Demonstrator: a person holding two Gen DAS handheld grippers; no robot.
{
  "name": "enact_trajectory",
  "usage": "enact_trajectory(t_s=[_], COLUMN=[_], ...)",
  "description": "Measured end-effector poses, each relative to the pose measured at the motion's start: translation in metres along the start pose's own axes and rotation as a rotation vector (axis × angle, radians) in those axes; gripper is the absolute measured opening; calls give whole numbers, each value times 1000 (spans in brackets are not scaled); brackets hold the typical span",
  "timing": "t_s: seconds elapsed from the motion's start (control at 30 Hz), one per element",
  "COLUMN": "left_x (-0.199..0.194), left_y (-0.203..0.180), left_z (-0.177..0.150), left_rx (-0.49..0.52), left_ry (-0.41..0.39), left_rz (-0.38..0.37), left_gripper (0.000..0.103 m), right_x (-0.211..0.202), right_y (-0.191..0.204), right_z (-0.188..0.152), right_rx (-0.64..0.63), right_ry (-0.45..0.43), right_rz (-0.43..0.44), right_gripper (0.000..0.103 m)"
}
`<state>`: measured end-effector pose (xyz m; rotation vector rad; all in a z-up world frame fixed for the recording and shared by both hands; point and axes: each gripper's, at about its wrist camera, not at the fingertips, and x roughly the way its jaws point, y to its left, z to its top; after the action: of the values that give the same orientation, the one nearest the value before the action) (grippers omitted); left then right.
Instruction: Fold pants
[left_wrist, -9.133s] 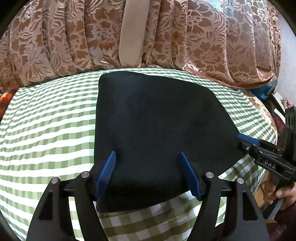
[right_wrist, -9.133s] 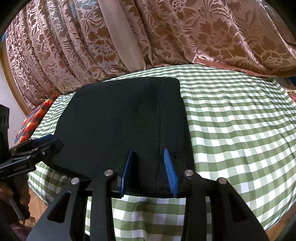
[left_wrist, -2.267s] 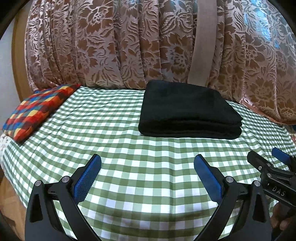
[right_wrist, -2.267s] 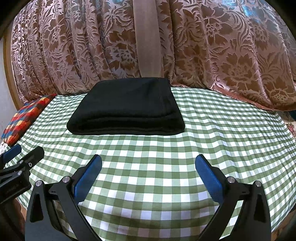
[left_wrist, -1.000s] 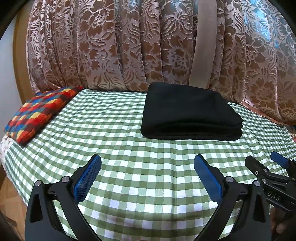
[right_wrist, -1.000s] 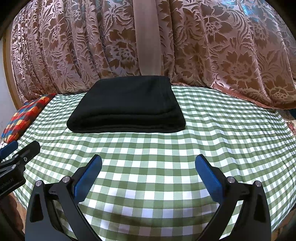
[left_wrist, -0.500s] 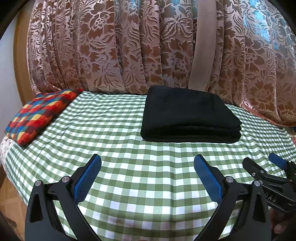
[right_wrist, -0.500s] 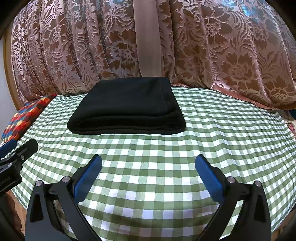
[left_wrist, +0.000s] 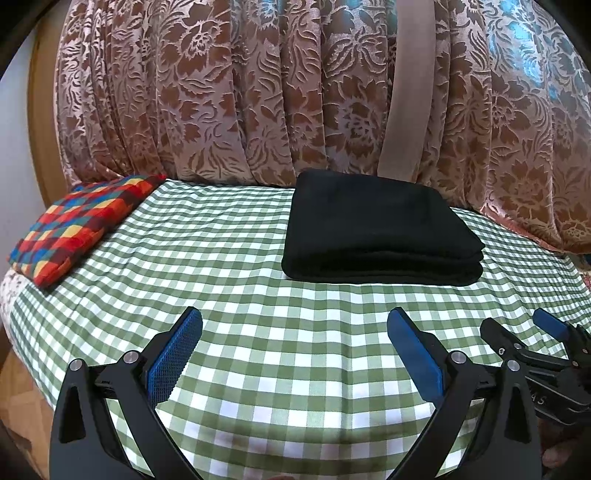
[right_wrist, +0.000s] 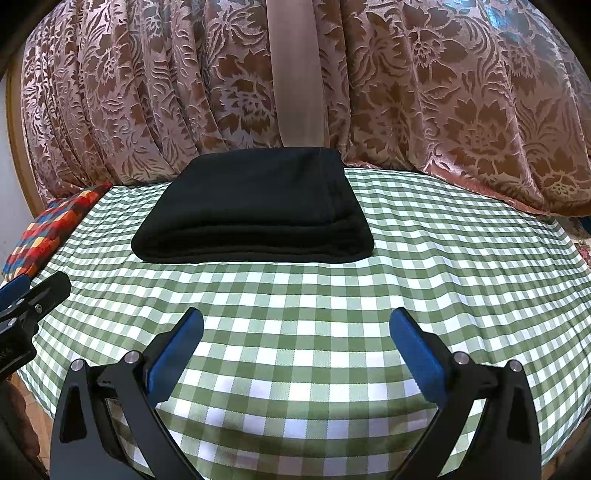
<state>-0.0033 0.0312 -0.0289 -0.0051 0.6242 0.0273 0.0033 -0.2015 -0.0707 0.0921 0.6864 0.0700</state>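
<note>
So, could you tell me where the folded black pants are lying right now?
The folded black pants lie at the far edge of the green checked tablecloth, against the floral curtain, right of the colourful cushion.

Folded black pants (right_wrist: 255, 206) on checked cloth (right_wrist: 424, 266); right gripper (right_wrist: 295, 332) wide apart, empty

The black pants (left_wrist: 376, 225) lay folded in a neat, flat, layered rectangle, near the far edge
</note>
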Motion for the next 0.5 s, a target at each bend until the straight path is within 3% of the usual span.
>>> enact_trajectory(t_s=[0.27, 0.5], left_x=[4, 15], left_y=[0, -2], left_z=[-2, -4], left_rx=[-9, 17], left_ry=[16, 50], left_rz=[-22, 9], left_gripper=[99, 99], right_x=[5, 9], right_y=[-1, -6], right_z=[-3, -6], right_rx=[4, 27], right_ry=[12, 26], right_rz=[0, -3], right_gripper=[101, 101])
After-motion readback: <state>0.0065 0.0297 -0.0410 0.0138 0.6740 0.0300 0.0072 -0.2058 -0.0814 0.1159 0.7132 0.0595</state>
